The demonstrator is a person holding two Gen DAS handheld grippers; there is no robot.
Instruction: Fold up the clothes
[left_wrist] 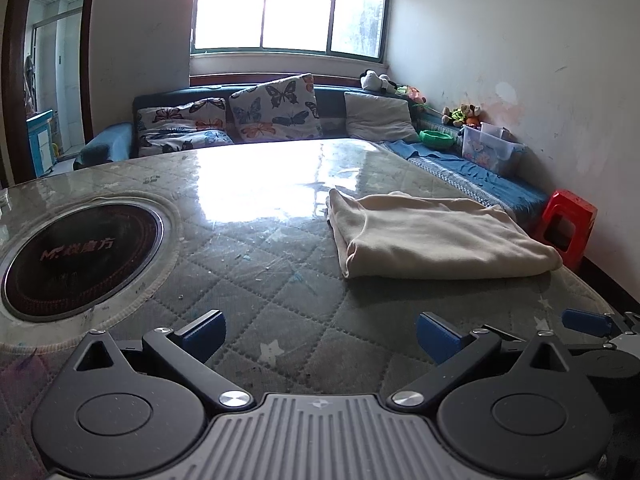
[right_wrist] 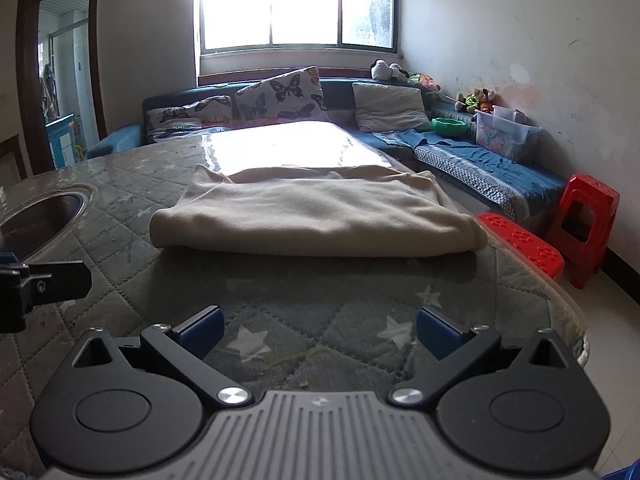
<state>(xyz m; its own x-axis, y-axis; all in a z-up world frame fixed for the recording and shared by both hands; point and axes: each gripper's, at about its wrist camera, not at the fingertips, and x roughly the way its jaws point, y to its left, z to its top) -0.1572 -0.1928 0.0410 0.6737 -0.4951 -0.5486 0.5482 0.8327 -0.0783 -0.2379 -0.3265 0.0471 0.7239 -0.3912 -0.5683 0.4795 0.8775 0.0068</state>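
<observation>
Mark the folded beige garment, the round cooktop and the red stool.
folded beige garment (right_wrist: 316, 216), right wrist view, middle of its top layer
round cooktop (left_wrist: 80, 256), left wrist view, dark glass centre
red stool (right_wrist: 588, 204), right wrist view, upper front

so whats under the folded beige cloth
The folded beige cloth lies flat on the quilted table cover, which shows on all sides of it. Whatever is directly beneath is hidden by the fabric. Both tongs, left and right, are open and away from it.
</observation>
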